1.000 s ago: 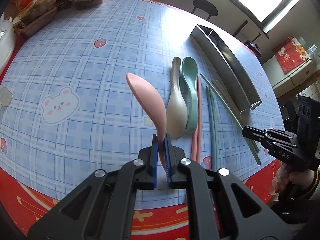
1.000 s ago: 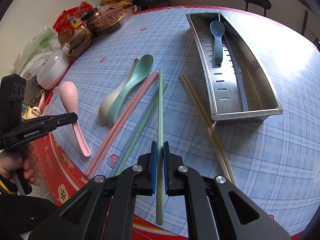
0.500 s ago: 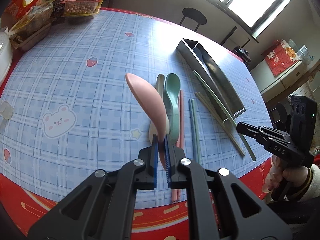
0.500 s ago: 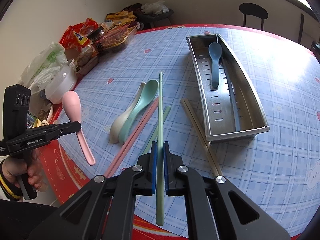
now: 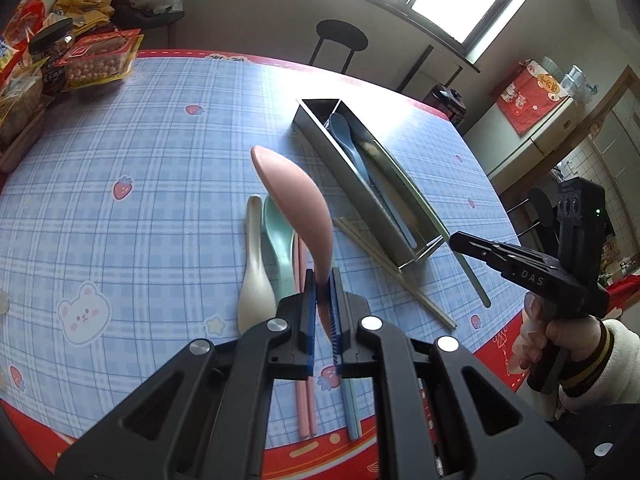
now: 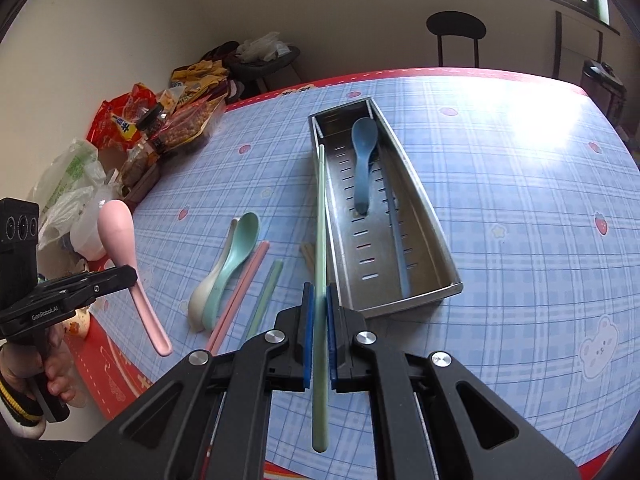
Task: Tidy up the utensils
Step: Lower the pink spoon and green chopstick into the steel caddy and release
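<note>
Gripped by its handle between the blue pads of the left gripper (image 5: 321, 300), the pink spoon (image 5: 294, 200) is held clear of the table, bowl upward and away from the camera. A pale green chopstick (image 6: 320, 240) is pinched near its lower end by the right gripper (image 6: 319, 320), its far tip reaching toward the near left wall of the steel tray (image 6: 448, 248); whether tip and wall touch cannot be told. Inside the tray a blue spoon (image 6: 362, 156) is seen lying lengthwise on the slotted floor, beside a blue chopstick (image 6: 398, 240). On the checked tablecloth (image 6: 520, 184), left of the tray, a cream spoon (image 5: 252, 280) and a mint spoon (image 5: 278, 244) are nested side by side, with pink chopsticks (image 6: 240, 292) and a second green chopstick (image 6: 266, 296) just beside them. Beige chopsticks (image 5: 384, 264) are seen lying along the tray's near side. Snack packets (image 6: 160, 128) are piled at the table's far left edge. Each gripper is held by a hand (image 5: 560, 332) in a cream sleeve.
</note>
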Available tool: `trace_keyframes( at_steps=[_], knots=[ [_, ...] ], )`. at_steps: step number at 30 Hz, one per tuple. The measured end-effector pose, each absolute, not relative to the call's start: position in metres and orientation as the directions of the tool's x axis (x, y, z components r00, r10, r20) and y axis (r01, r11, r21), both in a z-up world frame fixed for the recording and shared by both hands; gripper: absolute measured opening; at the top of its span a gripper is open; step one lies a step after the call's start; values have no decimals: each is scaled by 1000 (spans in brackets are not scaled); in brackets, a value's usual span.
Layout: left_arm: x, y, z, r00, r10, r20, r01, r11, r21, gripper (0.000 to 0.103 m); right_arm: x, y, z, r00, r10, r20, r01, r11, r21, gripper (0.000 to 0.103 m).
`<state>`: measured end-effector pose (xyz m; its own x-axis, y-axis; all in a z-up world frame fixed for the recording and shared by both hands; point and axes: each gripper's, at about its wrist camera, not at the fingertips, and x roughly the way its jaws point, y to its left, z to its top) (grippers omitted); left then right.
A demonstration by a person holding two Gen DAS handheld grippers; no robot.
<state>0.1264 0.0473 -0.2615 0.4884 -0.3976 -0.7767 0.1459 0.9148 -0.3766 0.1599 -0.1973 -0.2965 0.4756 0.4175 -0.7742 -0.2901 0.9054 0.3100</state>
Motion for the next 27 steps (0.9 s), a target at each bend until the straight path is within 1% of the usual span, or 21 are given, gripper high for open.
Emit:
trace_keyframes(
  at_steps=[12, 18, 27],
  knots=[
    [190, 12, -261, 451, -458, -766, 214, 889, -405, 10, 209, -206, -314, 460, 322, -828, -221, 944, 245, 6],
    [227, -2, -266, 419, -479, -771, 231, 878, -420, 10, 231, -200, -327, 429, 300, -852, -214, 950, 227, 6],
    [268, -27, -269, 392, -489, -779, 260, 871, -416, 10, 257, -188, -340, 414, 292, -862, -216, 952, 219, 6]
  ],
)
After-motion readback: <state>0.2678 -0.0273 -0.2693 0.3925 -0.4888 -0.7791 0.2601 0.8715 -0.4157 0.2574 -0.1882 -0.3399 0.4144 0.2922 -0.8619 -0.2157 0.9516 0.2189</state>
